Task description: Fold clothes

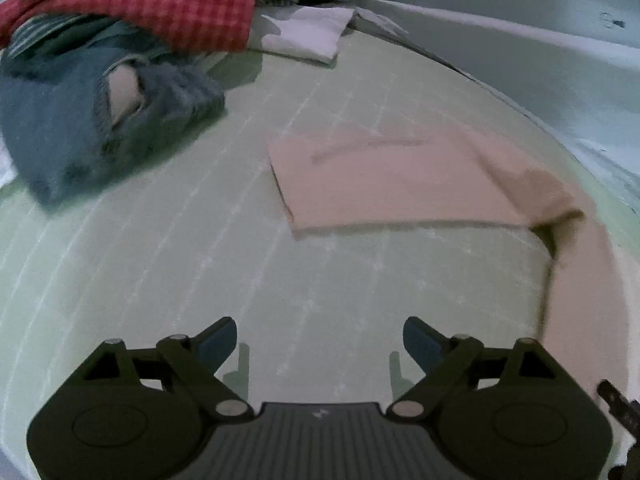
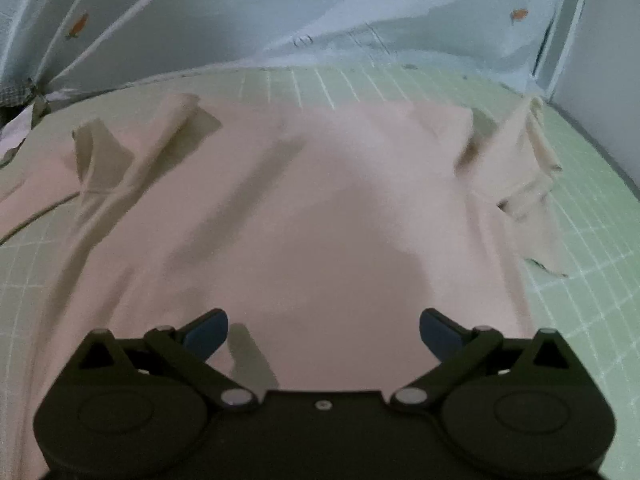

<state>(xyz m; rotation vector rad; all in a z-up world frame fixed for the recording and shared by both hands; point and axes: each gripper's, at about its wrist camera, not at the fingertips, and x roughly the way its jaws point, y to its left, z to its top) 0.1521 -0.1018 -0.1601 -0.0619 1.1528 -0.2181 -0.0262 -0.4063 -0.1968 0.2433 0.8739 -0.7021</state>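
1. At the far left of the bench point(image 1: 160, 264), a pile of unfolded clothes point(image 1: 120, 60) lies heaped: a blue knit, a red checked piece, a white cloth. All look soft and limp.
2. The left hand-held gripper point(image 1: 320, 344) hovers over the bare green mat, jaws spread wide, nothing between them.
3. The pink garment point(image 2: 320, 200) lies spread on the bench, its left sleeve point(image 1: 380, 176) stretched flat toward the pile.
4. The right hand-held gripper point(image 2: 324, 332) hangs released above the garment's middle, holding nothing.
5. The right sleeve point(image 2: 520, 168) is rumpled at the cuff.
6. Judgement: the fabric seems thin, light and floppy; it will sag and crease. Pinching the sleeve ends or shoulder seams looks best for folding inward.
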